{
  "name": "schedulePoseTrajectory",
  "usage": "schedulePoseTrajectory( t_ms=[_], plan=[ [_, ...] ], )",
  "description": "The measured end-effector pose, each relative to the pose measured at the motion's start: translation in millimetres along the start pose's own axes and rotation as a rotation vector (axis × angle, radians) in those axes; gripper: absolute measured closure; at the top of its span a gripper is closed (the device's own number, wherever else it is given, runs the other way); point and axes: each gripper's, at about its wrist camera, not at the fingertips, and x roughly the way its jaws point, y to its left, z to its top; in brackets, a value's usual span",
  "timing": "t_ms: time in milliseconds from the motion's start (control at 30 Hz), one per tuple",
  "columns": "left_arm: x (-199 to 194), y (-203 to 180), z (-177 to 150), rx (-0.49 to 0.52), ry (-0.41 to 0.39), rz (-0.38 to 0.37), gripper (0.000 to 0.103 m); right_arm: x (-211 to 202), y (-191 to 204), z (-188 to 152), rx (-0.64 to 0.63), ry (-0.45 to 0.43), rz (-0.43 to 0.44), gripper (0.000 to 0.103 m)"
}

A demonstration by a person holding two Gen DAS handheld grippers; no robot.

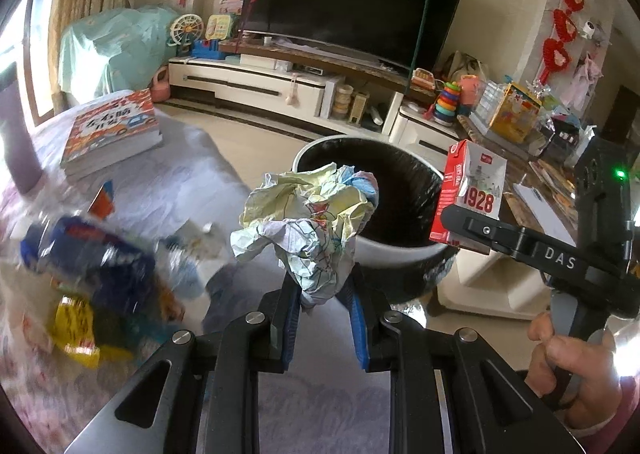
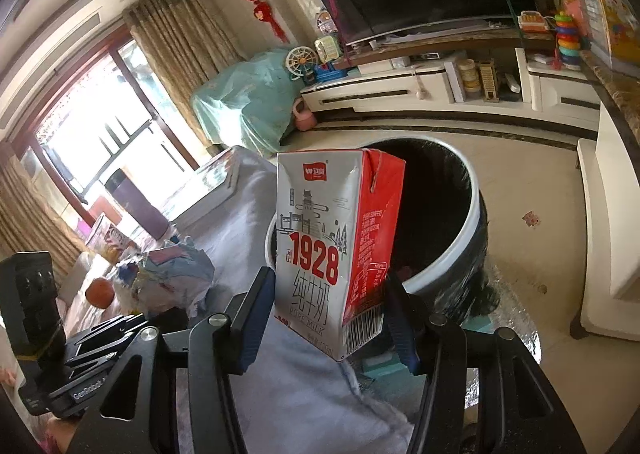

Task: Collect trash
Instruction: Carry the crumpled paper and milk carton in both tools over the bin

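My left gripper [image 1: 322,294] is shut on a crumpled ball of printed paper [image 1: 308,214], held up in front of the black-lined trash bin [image 1: 384,254]. The same paper ball [image 2: 176,274] shows at the left of the right wrist view. My right gripper [image 2: 330,310] is shut on a red and white milk carton [image 2: 332,250] marked 1928, upright just before the bin's white rim [image 2: 460,250]. In the left wrist view that carton [image 1: 470,190] hangs at the bin's right edge in the right gripper's jaws [image 1: 464,232].
A cloth-covered table [image 1: 180,182] carries a thick book [image 1: 112,130] and blurred wrappers [image 1: 92,274] on its left. Beyond the bin are tiled floor [image 2: 532,182], a white TV cabinet [image 1: 260,82] with a large TV, and a cluttered counter [image 1: 516,122] to the right.
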Motion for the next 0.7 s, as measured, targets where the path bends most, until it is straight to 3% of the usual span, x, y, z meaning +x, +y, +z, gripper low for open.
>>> schedulePoseTrajectory(
  t_ms=[700],
  plan=[
    [75.9, -8.5, 66.0, 0.024, 0.063, -0.025, 0.08, 29.5, -23.3, 41.9, -0.031, 0.051, -0.063, 0.048]
  ],
)
